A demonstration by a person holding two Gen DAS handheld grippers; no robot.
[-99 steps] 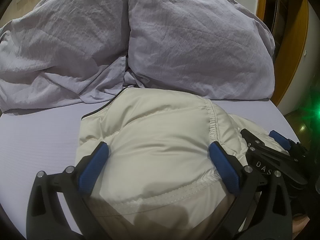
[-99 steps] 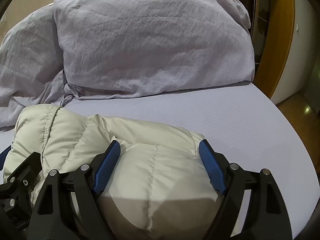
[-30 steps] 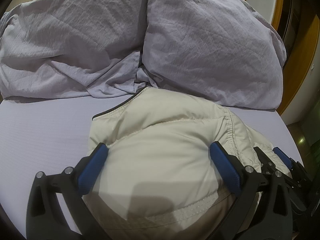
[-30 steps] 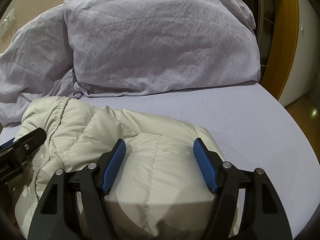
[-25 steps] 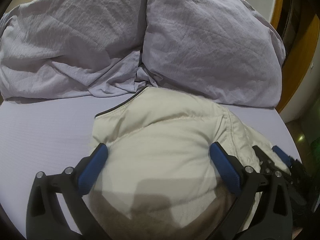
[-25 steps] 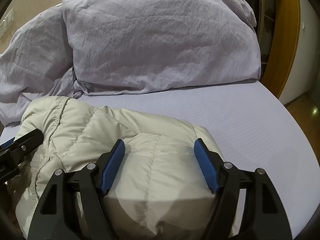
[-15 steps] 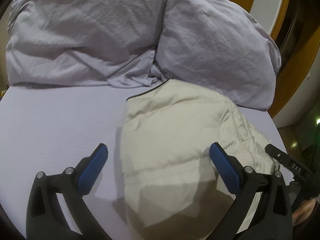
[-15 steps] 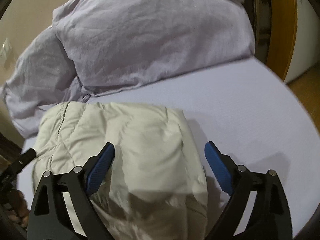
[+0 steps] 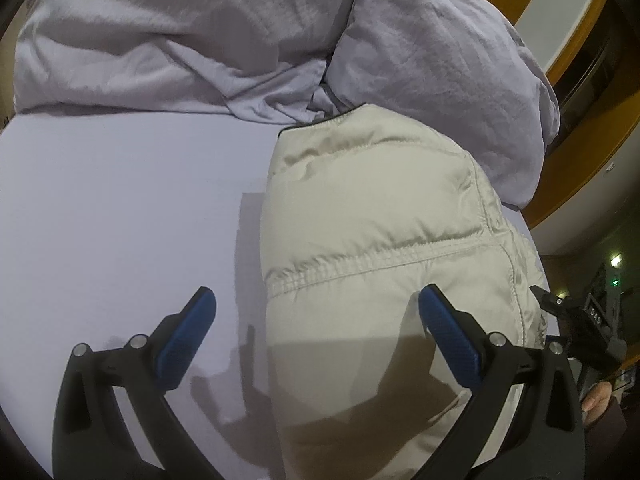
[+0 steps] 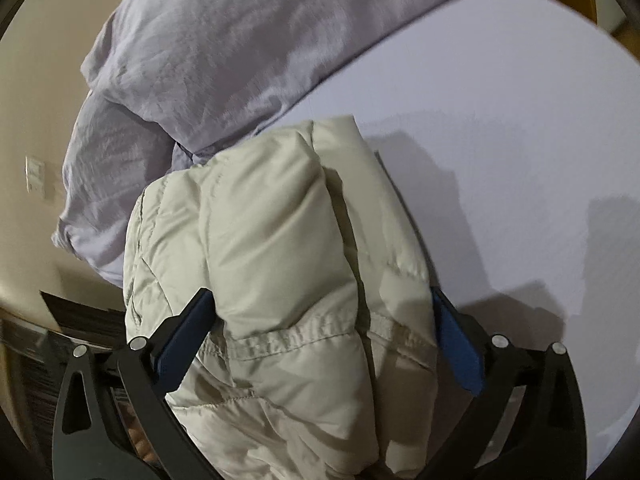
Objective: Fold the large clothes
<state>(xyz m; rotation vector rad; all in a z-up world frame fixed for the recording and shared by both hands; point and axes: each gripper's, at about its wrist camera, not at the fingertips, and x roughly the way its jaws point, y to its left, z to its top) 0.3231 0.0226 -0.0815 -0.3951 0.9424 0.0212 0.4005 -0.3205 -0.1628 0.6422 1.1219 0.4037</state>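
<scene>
Both grippers have let go: the right gripper (image 10: 320, 334) has just opened wide around the folded cream jacket (image 9: 384, 240) lying on the bed sheet (image 9: 120, 208), the left gripper (image 9: 316, 330) stands wide too, so the fold seems finished.

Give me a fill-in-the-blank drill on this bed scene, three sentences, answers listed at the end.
1. The folded puffer jacket is ____ in colour.
2. It lies on the lavender bed sheet, its far end against the crumpled ____ pillows.
3. The left claw stands ____, one blue pad over bare sheet and the other over the jacket.

Missing words: cream; lavender; open
</scene>
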